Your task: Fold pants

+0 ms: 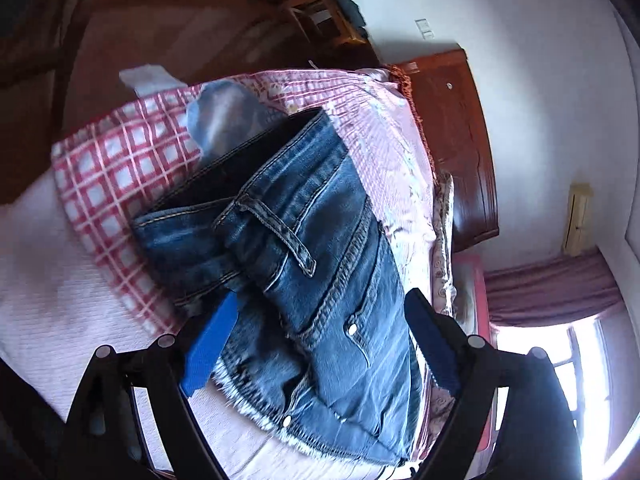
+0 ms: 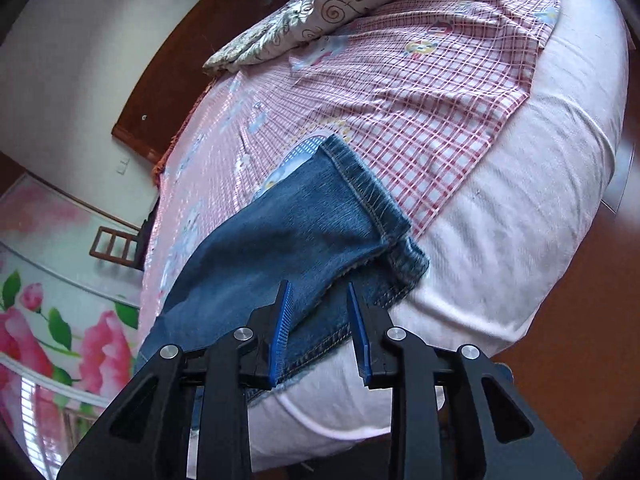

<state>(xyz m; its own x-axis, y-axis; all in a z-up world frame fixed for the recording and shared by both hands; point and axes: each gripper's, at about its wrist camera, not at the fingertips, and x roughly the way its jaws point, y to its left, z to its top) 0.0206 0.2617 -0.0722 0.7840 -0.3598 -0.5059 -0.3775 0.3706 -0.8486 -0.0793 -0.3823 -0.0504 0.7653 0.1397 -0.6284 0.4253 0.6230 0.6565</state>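
Observation:
Blue denim jeans (image 1: 312,248) lie on the bed, the waist end with belt loop and rivets near my left gripper (image 1: 320,304). Its jaws stand wide open on either side of the waist, the denim bunched between the blue pads (image 1: 208,348). In the right wrist view the hem ends of the legs (image 2: 320,224) lie stacked on the bed. My right gripper (image 2: 318,292) is open, its pads (image 2: 282,320) straddling the leg fabric just short of the hems without clamping it.
The bed has a pink sheet (image 2: 520,220) and a red-checked cloth (image 2: 420,100) under the jeans. A floral quilt (image 2: 320,8) lies near the dark wooden headboard (image 1: 460,140). A window with purple curtain (image 1: 560,288) and a wooden chair (image 2: 116,246) stand beyond.

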